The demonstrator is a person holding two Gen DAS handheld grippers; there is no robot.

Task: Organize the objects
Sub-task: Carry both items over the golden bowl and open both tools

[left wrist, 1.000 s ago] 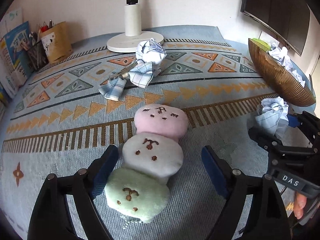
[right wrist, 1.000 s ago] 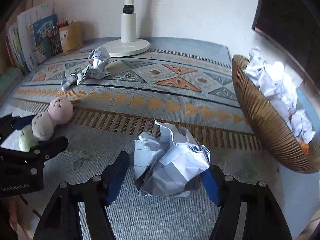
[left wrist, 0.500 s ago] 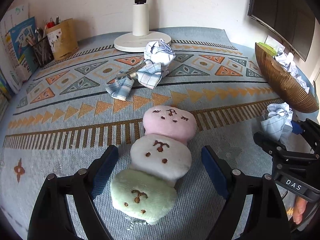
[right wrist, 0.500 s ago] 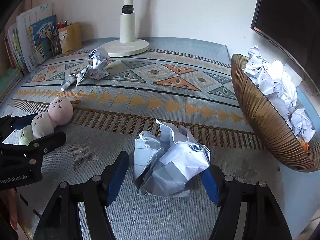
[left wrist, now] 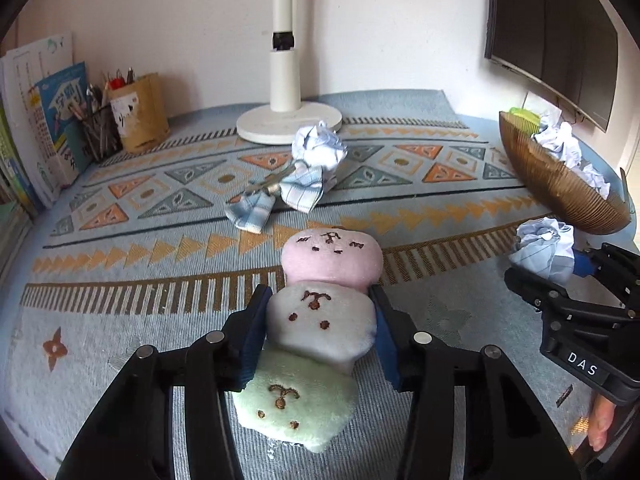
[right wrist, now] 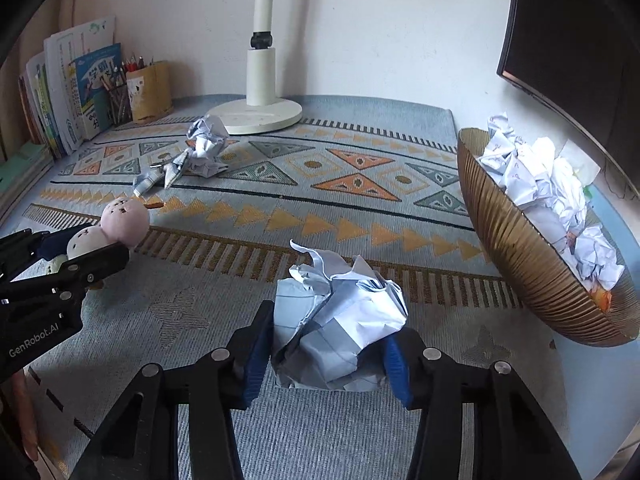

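Crumpled paper [right wrist: 340, 320] is clamped by the just-closing right tool [right wrist: 326, 354], the bowl [right wrist: 532, 264] lying to its right, while the plush [left wrist: 320, 316] is gripped crosswise by the just-closing left tool [left wrist: 320, 334].

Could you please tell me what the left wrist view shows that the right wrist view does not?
Only the left wrist view shows the plush toy's three embroidered faces and the left gripper's blue pads pressing its white middle section. Only the right wrist view shows the right gripper closed on the crumpled paper ball up close. Both show the lamp base, the pencil holder and the paper-filled wicker basket.
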